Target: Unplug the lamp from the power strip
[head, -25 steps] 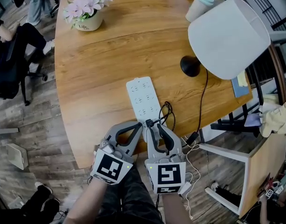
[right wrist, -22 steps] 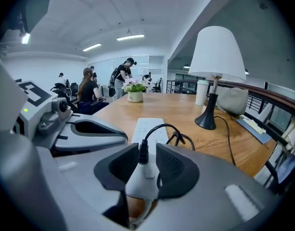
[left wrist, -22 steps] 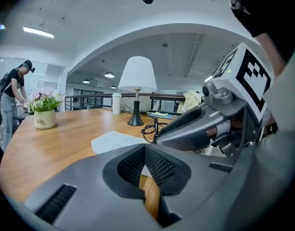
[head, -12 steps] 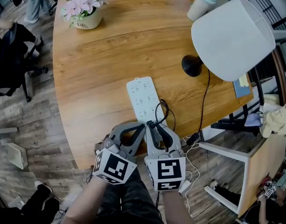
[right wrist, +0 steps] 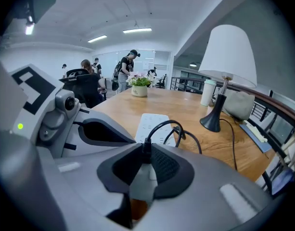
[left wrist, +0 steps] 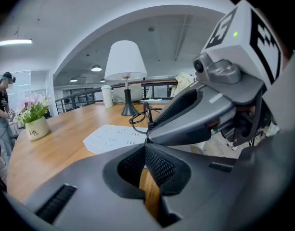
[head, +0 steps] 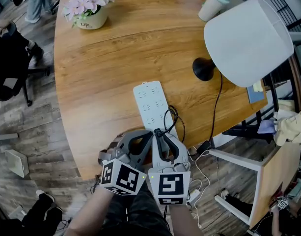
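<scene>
A white power strip (head: 151, 103) lies on the wooden table (head: 101, 82), its near end at my grippers. The lamp's black plug (head: 157, 131) sits in that near end, and its cord (head: 215, 107) loops back to the lamp base (head: 203, 69) under the white shade (head: 248, 41). The jaws of my right gripper (head: 158, 133) are closing, and in the right gripper view the pads (right wrist: 159, 160) press on the plug (right wrist: 146, 146). Just left of the plug, my left gripper (head: 149, 134) is shut with nothing between its fingers, its tips over the strip's near end (left wrist: 116, 137).
A flower pot (head: 91, 14) stands at the far left of the table and a paper cup (head: 214, 4) at the far right behind the lamp. The table's near edge runs right under my grippers. A white side table (head: 238, 161) and loose cables lie to the right.
The right gripper's jaws have drawn together around the plug. Both grippers have stayed at the strip's near end, shifting only slightly.
</scene>
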Available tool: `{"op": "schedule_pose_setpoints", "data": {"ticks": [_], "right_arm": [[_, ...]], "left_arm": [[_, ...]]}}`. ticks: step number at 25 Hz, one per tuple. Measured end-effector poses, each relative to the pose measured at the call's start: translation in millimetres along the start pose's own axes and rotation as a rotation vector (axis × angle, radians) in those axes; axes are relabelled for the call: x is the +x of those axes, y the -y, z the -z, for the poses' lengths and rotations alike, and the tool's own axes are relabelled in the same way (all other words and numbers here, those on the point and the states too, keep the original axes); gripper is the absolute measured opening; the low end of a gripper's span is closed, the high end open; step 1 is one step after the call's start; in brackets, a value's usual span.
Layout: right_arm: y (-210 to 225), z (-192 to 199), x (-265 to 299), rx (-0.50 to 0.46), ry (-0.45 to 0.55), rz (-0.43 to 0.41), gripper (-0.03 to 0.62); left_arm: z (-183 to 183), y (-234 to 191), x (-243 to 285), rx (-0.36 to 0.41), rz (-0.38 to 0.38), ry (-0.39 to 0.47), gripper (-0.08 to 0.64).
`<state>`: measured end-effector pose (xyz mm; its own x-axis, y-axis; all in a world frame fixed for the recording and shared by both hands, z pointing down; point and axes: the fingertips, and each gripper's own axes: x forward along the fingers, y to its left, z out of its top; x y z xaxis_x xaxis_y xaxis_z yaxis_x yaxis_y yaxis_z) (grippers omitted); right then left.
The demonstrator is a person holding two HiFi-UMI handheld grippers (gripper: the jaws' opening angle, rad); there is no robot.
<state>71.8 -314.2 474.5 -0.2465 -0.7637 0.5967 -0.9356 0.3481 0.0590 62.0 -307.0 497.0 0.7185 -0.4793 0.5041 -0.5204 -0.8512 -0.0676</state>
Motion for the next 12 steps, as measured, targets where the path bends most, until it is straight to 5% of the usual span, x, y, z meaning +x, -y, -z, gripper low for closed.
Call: {"op": "schedule_pose_setpoints", "data": {"ticks": [7, 12], "right_arm": [[8.7, 6.2, -1.1, 0.154, 0.018, -0.067, 0.067], [4.1, 2.4, -1.5, 0.084, 0.006, -0.037, 0.066]], "left_arm": [[-0.1, 0.9, 1.3, 0.026, 0.007, -0.032, -0.005], [-0.3, 0.7, 1.9, 0.014, 0.001, -0.024, -0.005]]}}
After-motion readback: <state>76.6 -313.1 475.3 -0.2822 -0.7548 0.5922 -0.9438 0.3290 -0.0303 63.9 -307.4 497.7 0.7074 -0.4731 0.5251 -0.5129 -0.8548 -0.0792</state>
